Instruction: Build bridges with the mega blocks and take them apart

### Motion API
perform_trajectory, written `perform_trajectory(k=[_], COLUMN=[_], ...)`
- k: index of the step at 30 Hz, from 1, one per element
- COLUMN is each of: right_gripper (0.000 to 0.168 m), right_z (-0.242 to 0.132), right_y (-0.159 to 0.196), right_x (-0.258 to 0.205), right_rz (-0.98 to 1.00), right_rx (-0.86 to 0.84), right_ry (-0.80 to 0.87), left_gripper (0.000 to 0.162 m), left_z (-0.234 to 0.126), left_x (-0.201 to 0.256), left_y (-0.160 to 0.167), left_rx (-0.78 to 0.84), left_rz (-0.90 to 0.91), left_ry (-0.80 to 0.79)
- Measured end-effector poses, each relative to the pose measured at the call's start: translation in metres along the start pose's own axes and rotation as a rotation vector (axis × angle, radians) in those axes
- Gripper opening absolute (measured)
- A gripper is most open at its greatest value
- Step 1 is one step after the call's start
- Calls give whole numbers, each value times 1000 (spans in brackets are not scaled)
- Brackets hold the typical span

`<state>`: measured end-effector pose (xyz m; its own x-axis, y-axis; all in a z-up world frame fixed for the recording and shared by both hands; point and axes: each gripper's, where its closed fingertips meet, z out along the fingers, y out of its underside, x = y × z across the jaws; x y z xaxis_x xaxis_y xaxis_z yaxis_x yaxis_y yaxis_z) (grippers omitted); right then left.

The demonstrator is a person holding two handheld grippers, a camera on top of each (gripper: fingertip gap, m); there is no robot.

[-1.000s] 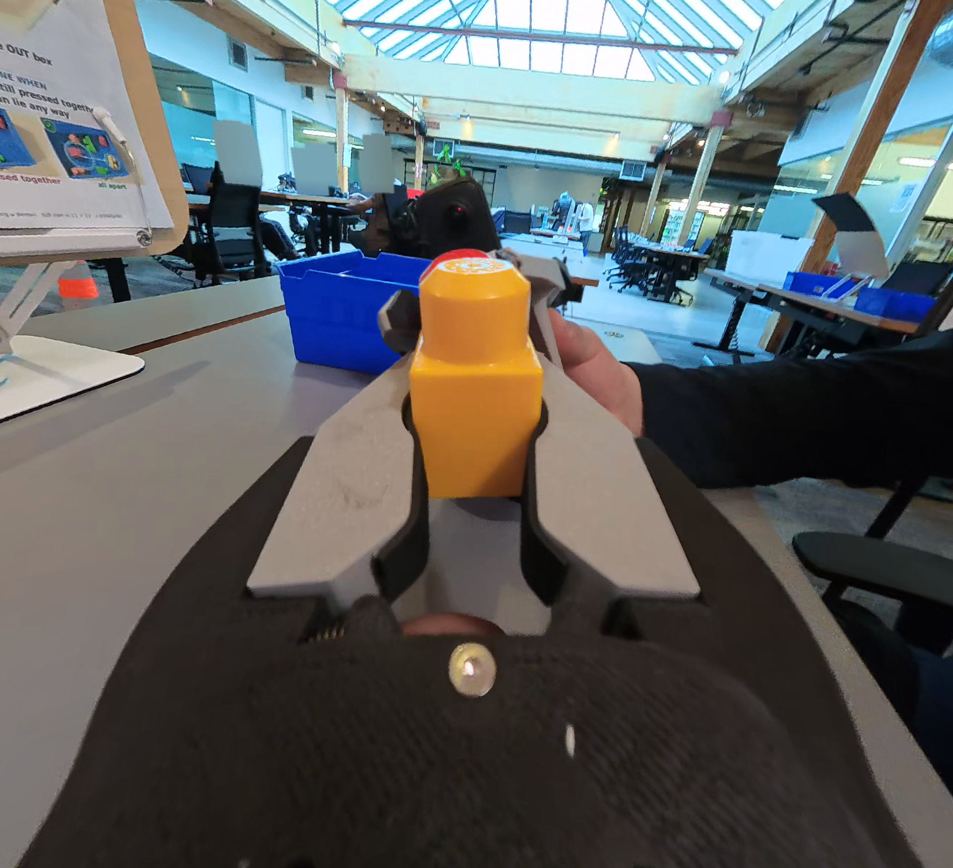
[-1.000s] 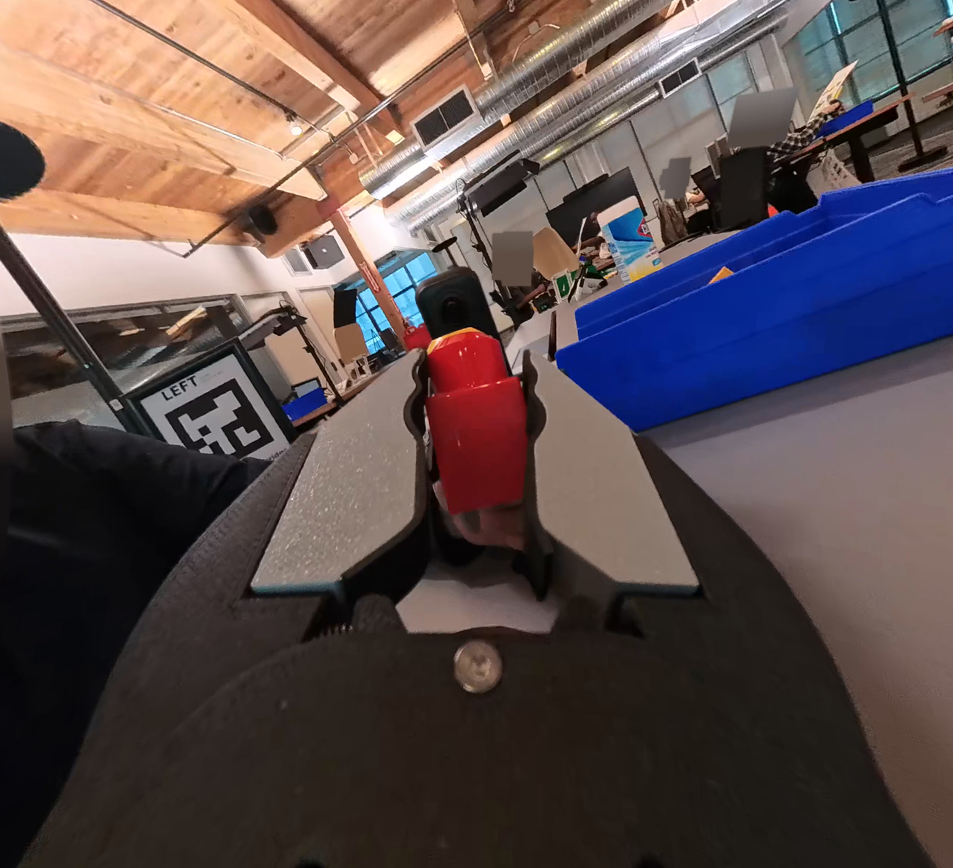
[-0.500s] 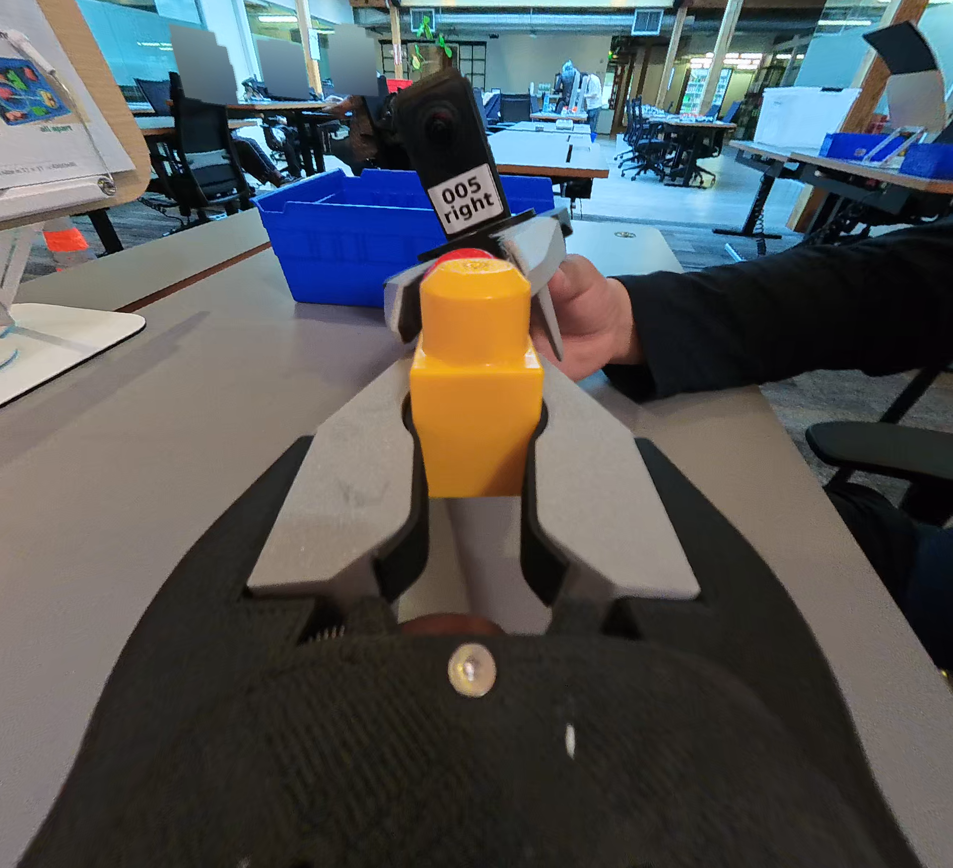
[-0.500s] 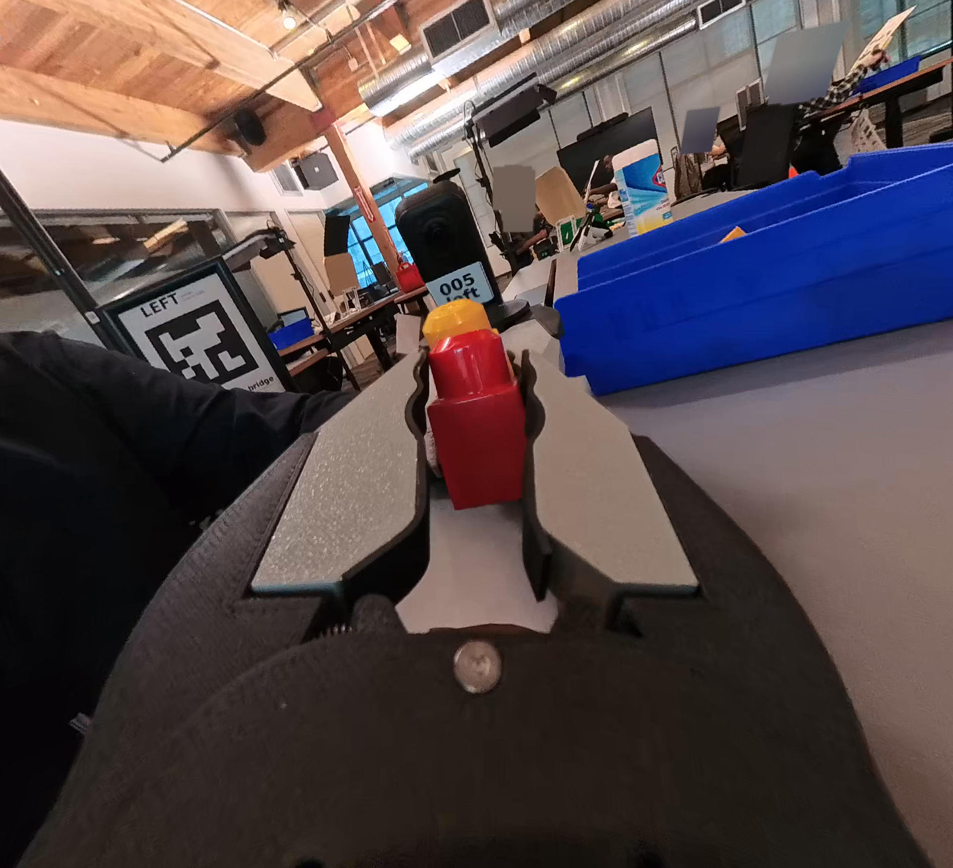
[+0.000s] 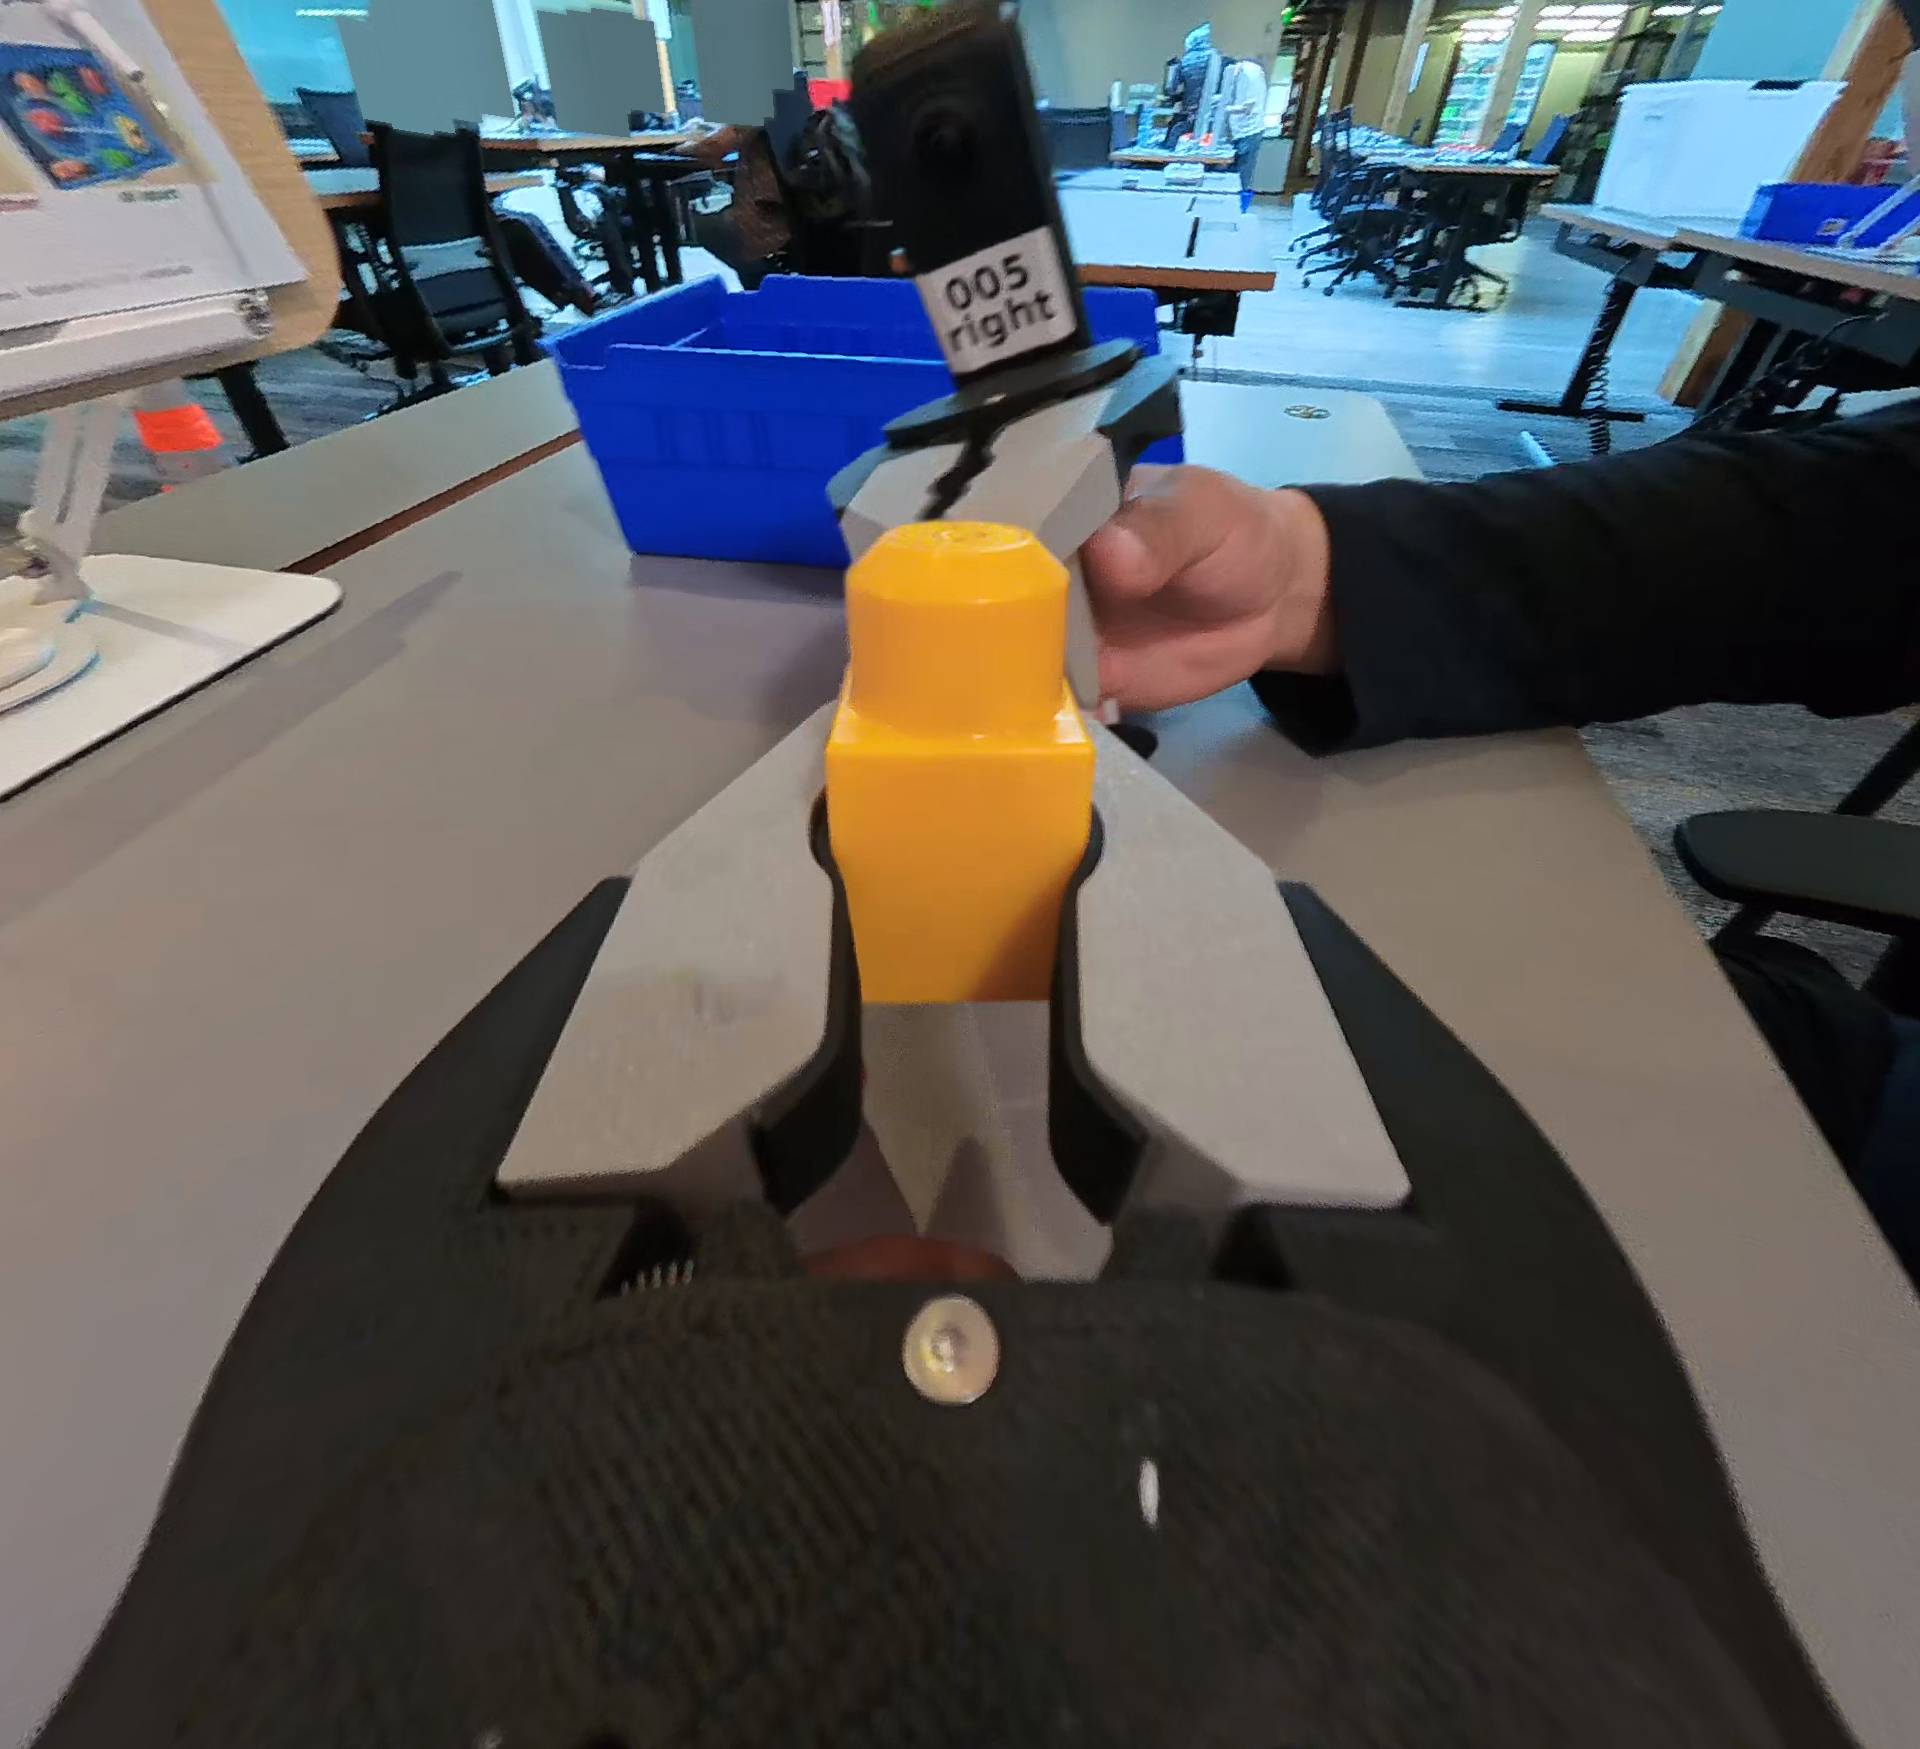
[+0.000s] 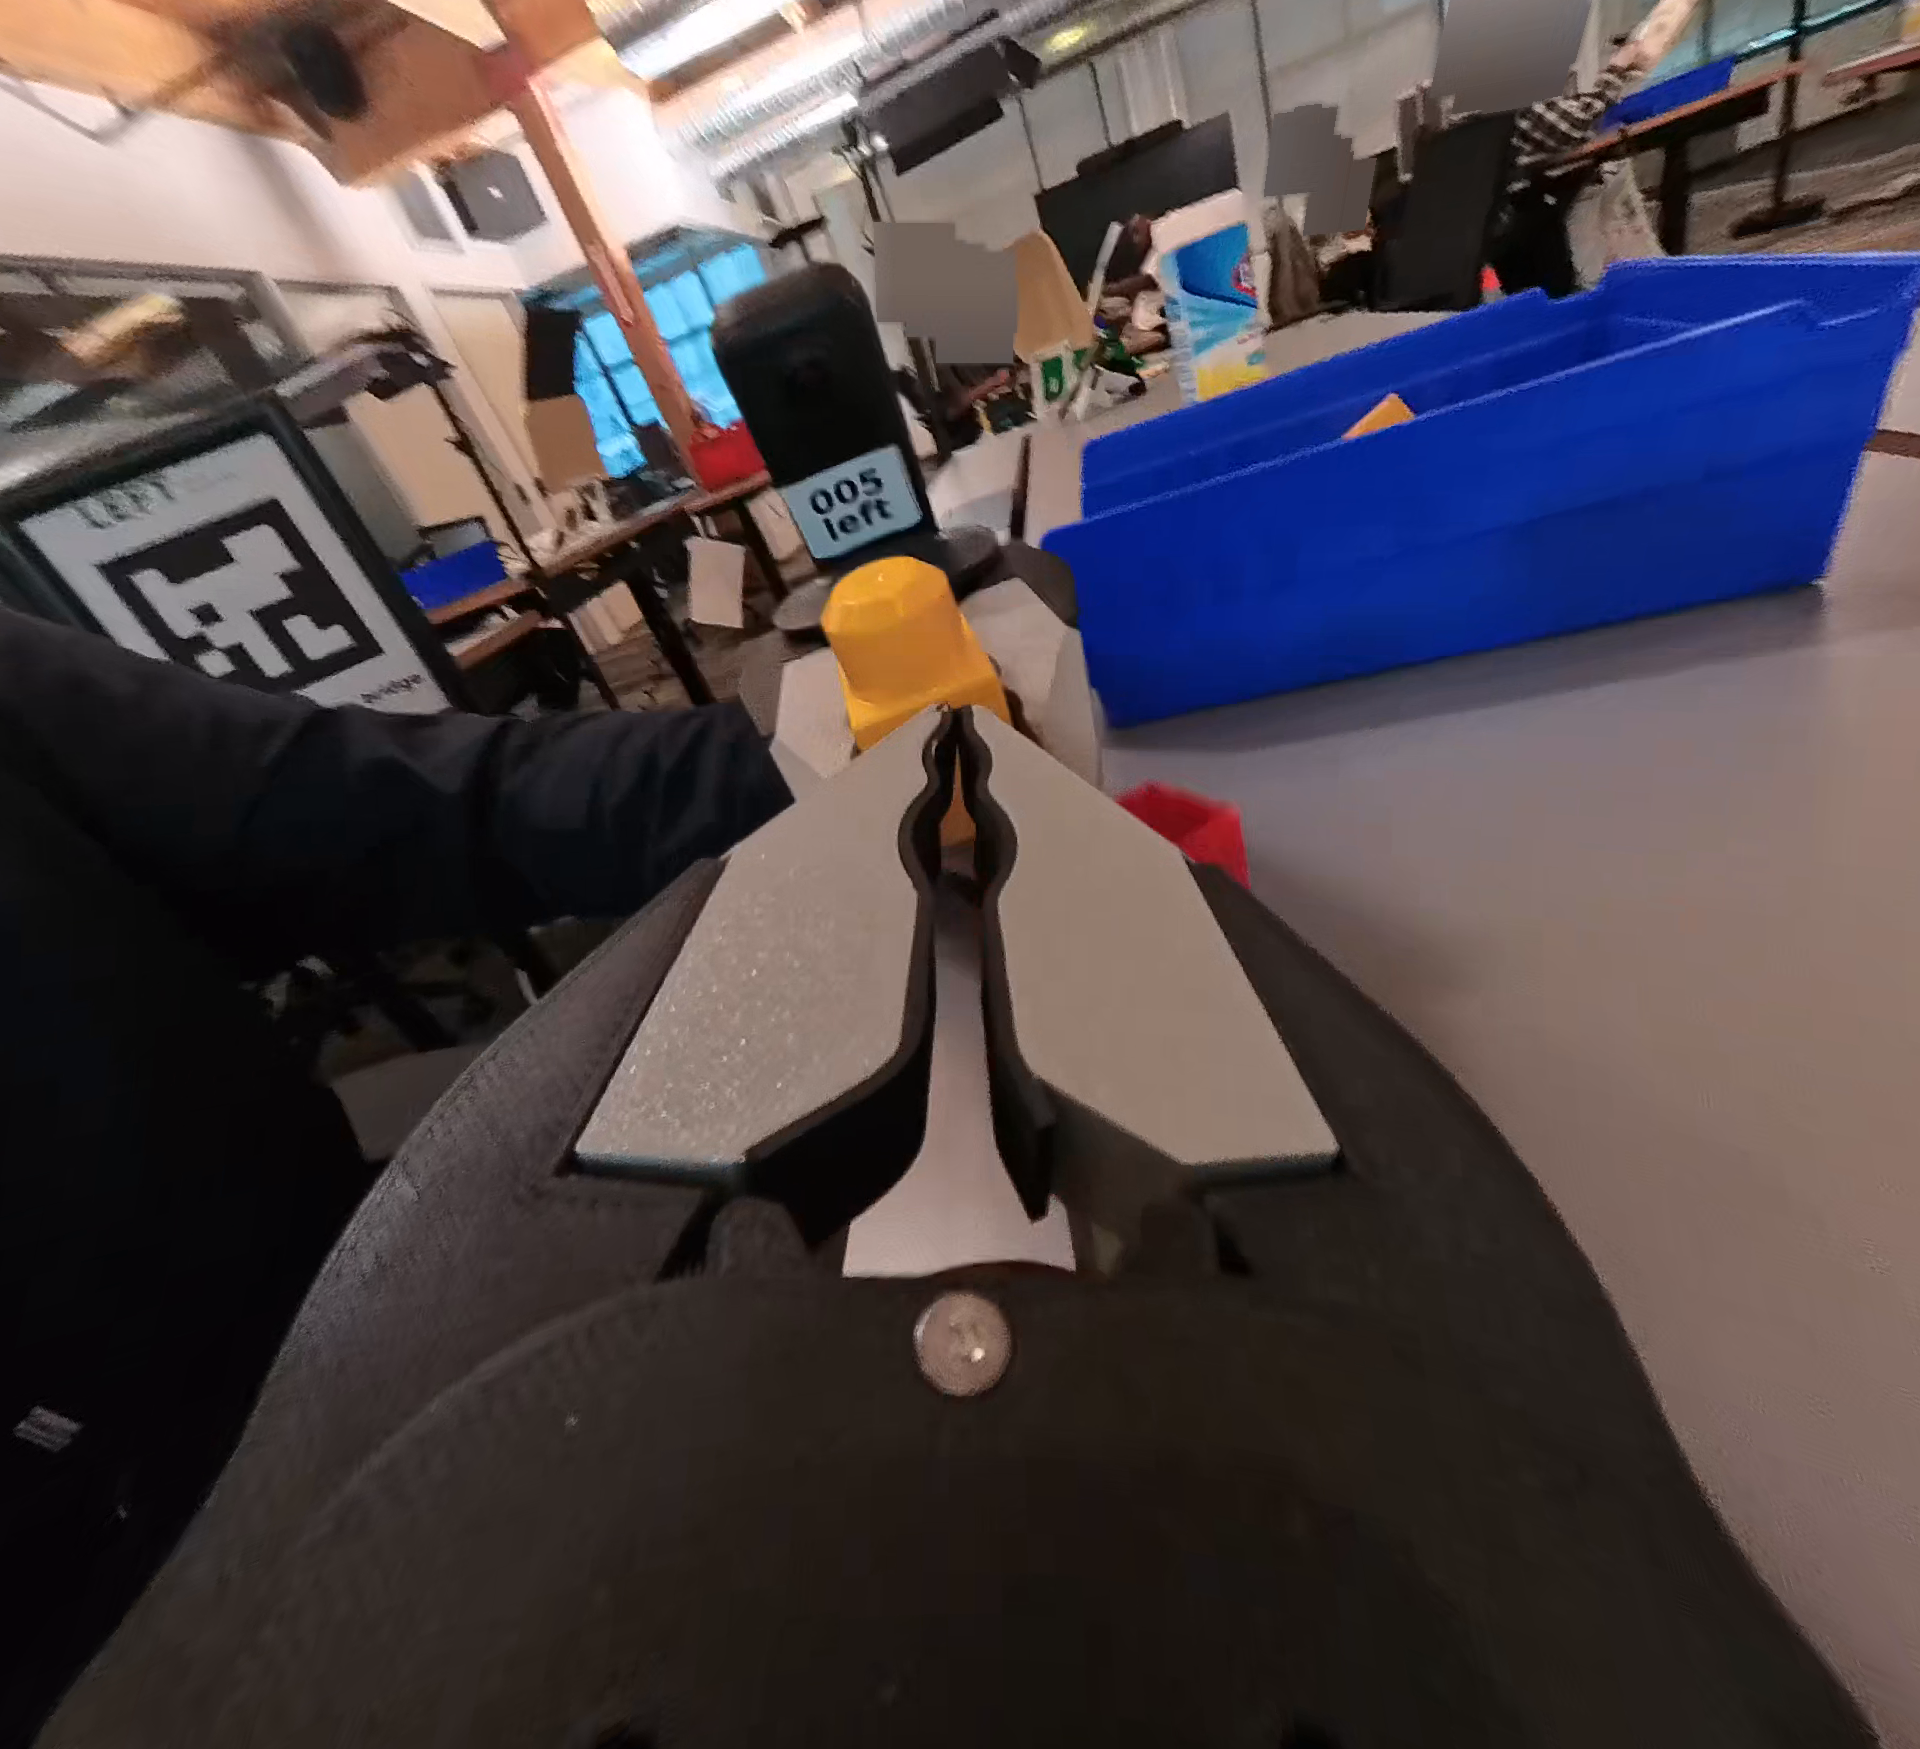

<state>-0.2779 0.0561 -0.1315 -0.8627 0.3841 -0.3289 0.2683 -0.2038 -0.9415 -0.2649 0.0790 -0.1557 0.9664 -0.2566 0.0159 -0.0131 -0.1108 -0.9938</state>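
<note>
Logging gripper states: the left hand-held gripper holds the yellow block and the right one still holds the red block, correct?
Not quite. In the right wrist view the right hand-held gripper is shut and empty; the red block lies on the table. The left hand-held gripper does hold the yellow block.

I see a yellow block (image 5: 958, 769), single-stud, upright at the centre of my left view, clamped at its sides. A red block (image 6: 1190, 824) lies on the table, right of centre in my right view, half hidden.
</note>
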Motion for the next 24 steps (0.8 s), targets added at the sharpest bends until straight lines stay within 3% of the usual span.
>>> perform_trajectory(k=[3,9,12,16,19,21,24], right_gripper=[0,40,43,45,45,35,38], right_z=[-6,-17,-19,-4,2,9,24], right_y=[9,44,53,50,18,1,9], right_x=[15,57,68,52,31,14,7], right_rz=[-35,-91,-167,-186,-227,-286,-329], right_rx=[-75,-322,-413,-395,-286,-245,-334], right_ry=[120,432,524,424,362,326,330], left_gripper=[36,37,37,37,37,37,37], left_z=[-8,-27,-34,-37,-35,-32,-29], left_x=[-12,-30,-33,-35,-38,-38,-37], left_y=[3,16,21,26,37,42,45], left_rx=[-21,-101,-136,-172,-252,-290,-309], left_rz=[-21,-14,38,111,219,255,283], left_ry=[-48,-123,-142,-163,-210,-225,-230])
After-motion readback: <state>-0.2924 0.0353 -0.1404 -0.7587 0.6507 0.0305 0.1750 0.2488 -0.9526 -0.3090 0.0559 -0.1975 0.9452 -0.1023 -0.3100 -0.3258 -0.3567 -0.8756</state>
